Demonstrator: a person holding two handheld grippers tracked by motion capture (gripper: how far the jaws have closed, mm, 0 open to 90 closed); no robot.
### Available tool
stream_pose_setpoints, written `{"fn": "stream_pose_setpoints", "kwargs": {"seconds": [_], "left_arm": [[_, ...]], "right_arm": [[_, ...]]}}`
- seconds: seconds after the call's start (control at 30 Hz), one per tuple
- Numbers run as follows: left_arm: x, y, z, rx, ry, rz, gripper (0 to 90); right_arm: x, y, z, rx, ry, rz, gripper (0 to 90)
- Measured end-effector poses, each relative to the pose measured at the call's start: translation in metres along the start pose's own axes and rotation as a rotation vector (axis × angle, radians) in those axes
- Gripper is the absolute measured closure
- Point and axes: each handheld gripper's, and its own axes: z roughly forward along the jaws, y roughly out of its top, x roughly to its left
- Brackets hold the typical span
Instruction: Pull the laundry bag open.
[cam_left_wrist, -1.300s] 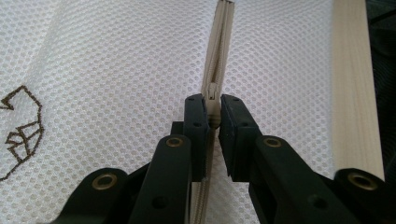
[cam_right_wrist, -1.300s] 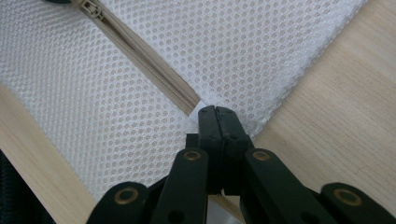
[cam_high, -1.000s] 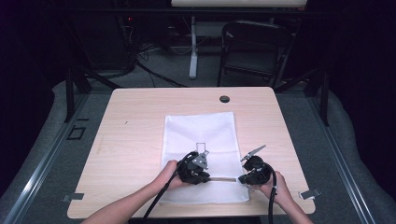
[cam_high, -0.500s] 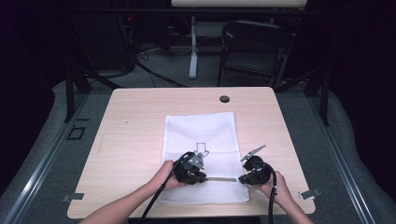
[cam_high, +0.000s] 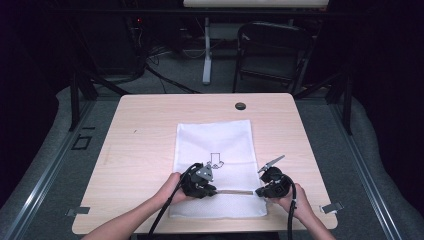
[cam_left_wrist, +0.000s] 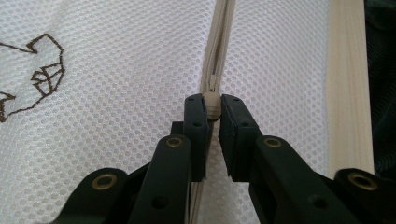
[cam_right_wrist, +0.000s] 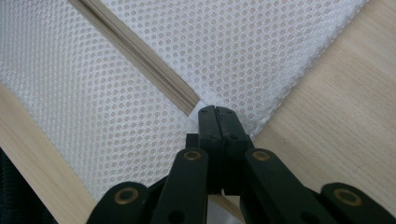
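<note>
A white mesh bag (cam_high: 215, 140) lies flat on the wooden table (cam_high: 145, 130), with a beige zipper (cam_high: 235, 192) running across its near end. My left gripper (cam_high: 212, 190) is at the zipper's left part. In the left gripper view, my left gripper (cam_left_wrist: 212, 109) is shut on the beige zipper pull (cam_left_wrist: 213, 103), and the zipper (cam_left_wrist: 219, 42) runs away ahead of it. My right gripper (cam_high: 260, 191) is at the bag's right edge. In the right gripper view, my right gripper (cam_right_wrist: 215, 112) is shut on the white tab at the end of the zipper (cam_right_wrist: 140, 58).
A brown line drawing (cam_high: 216, 160) is printed on the bag's middle. A black round grommet (cam_high: 240, 106) sits near the table's far edge. A folding chair (cam_high: 272, 50) and cables stand on the floor behind. Bare wood lies left and right of the bag.
My left gripper has slid a little to the left along the zipper with the pull in it, widening the gap to the right gripper. The right gripper has stayed put.
</note>
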Motion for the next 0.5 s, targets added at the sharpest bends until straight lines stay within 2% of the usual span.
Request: {"fn": "stream_pose_setpoints", "kwargs": {"seconds": [0.17,0.2,0.4,0.5], "left_arm": [[0.002,-0.005,-0.003,0.002,-0.001,-0.011,81.5],[0.002,-0.006,-0.004,0.001,0.0,-0.009,81.5],[0.004,-0.013,-0.008,-0.004,0.009,-0.024,81.5],[0.006,-0.02,-0.013,0.001,0.009,-0.041,81.5]], "right_arm": [[-0.001,0.001,-0.001,0.021,-0.004,-0.016,90.0],[0.0,0.0,0.0,0.0,-0.004,0.0,90.0],[-0.001,-0.001,0.0,-0.002,-0.007,0.002,90.0],[-0.002,0.0,-0.002,0.023,-0.006,-0.011,90.0]]}}
